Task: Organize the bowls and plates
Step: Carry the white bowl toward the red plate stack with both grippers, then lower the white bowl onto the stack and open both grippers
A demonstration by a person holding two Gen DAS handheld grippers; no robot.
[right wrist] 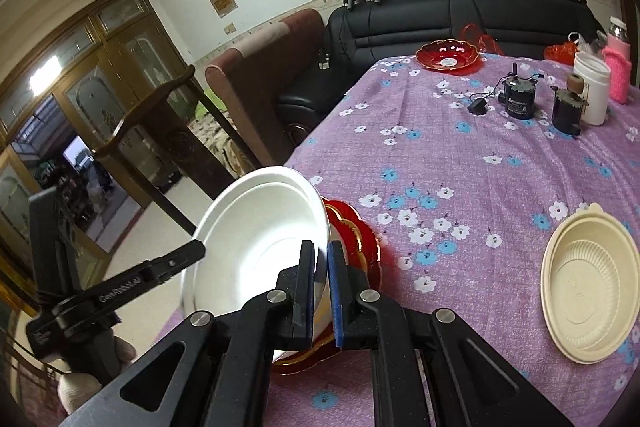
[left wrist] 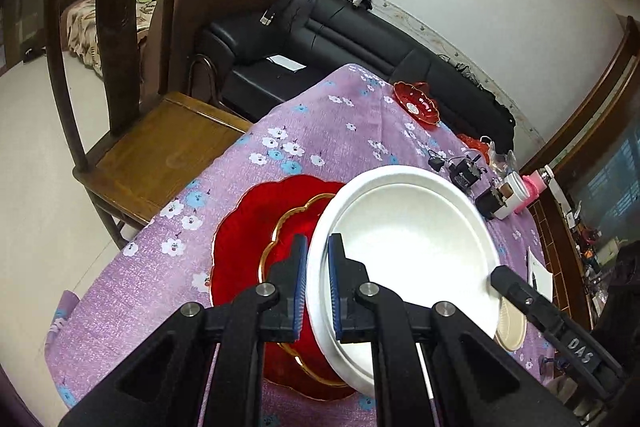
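A large white bowl [left wrist: 412,243] is held over a stack of red gold-rimmed plates [left wrist: 248,239] on the purple flowered tablecloth. My left gripper [left wrist: 318,291] is shut on the white bowl's near rim. My right gripper [right wrist: 321,291] is shut on the opposite rim of the same white bowl [right wrist: 260,231], which tilts above the red plates [right wrist: 360,235]. The right gripper's finger also shows in the left wrist view [left wrist: 516,291]. A cream plastic bowl [right wrist: 588,287] lies on the cloth at the right. A small red dish [right wrist: 447,55] sits at the table's far edge.
A wooden chair [left wrist: 132,131] stands at the table's left side. A black sofa [right wrist: 460,19] is behind the table. Small black motors [right wrist: 520,99], a white jar [right wrist: 592,87] and a pink bottle [right wrist: 618,63] stand at the far right of the table [right wrist: 480,167].
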